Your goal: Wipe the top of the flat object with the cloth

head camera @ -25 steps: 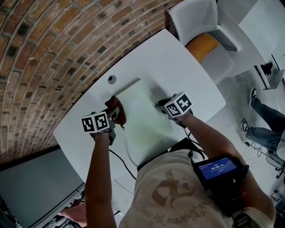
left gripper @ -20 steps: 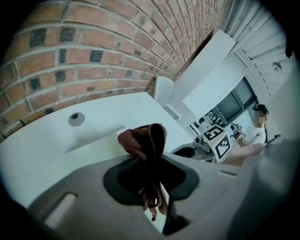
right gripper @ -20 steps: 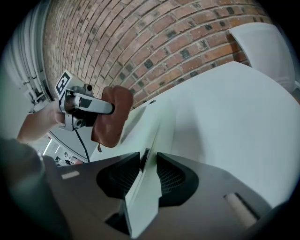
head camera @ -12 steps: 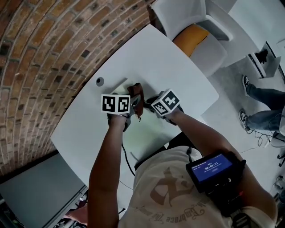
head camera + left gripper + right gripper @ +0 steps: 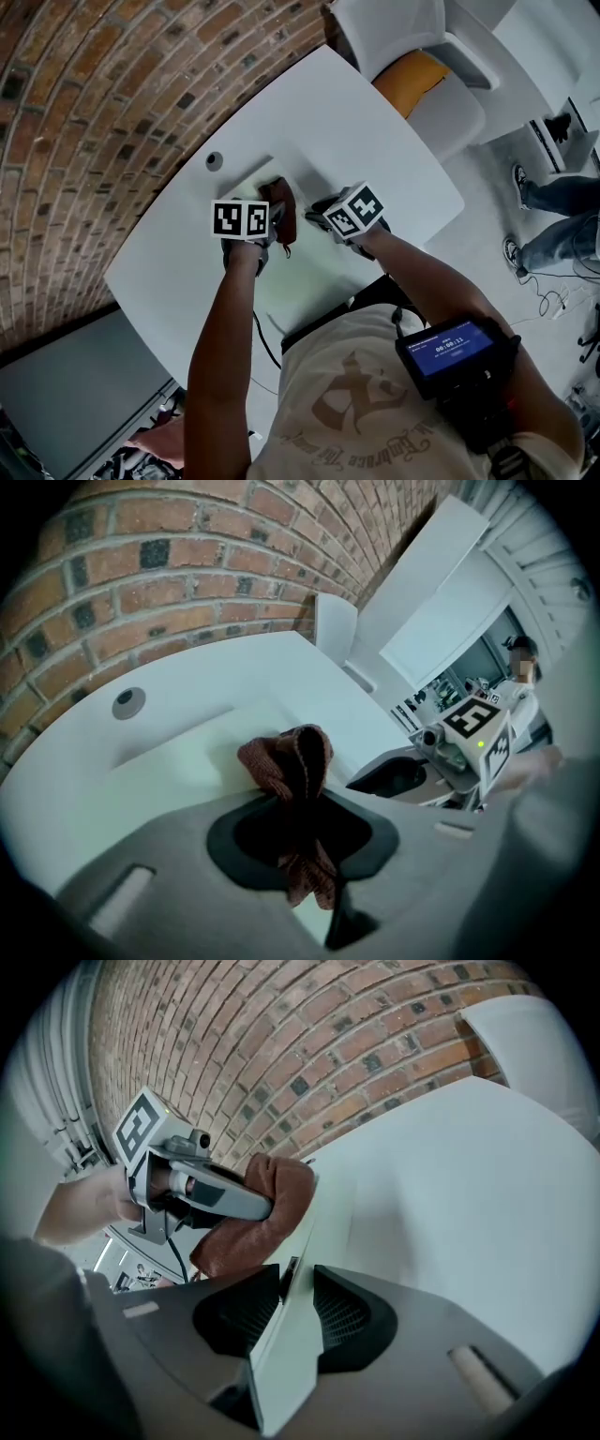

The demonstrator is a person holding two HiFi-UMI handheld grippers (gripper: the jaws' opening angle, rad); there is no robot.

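Cloth [image 5: 279, 208], reddish-brown and knitted, is pinched between the closed jaws of the left gripper [image 5: 300, 834]; it is bunched and droops in soft folds, so it is judged light, limp and easily dragged; a hold near its middle, as taken, leaves a wad ahead of the jaws to be pressed down; the flat object [image 5: 309, 261], a thin pale board, is laid on the white table [image 5: 375, 122] near the brick wall [image 5: 94, 94]; one edge is clamped between the narrow-set jaws of the right gripper [image 5: 295, 1293]; the board is judged stiff, light and smooth, liable to slide on the tabletop unless steadied at an edge, where it is thin enough to be gripped; the cloth is held over the board's far part, just beside the right gripper; whether it is pressed on the surface cannot be told. In the head view the jaws of both grippers are largely covered by the marker cubes [image 5: 241, 220]; the board's near end is hidden beneath the arms; its outline against the table is faint; dirt on it cannot be made out.
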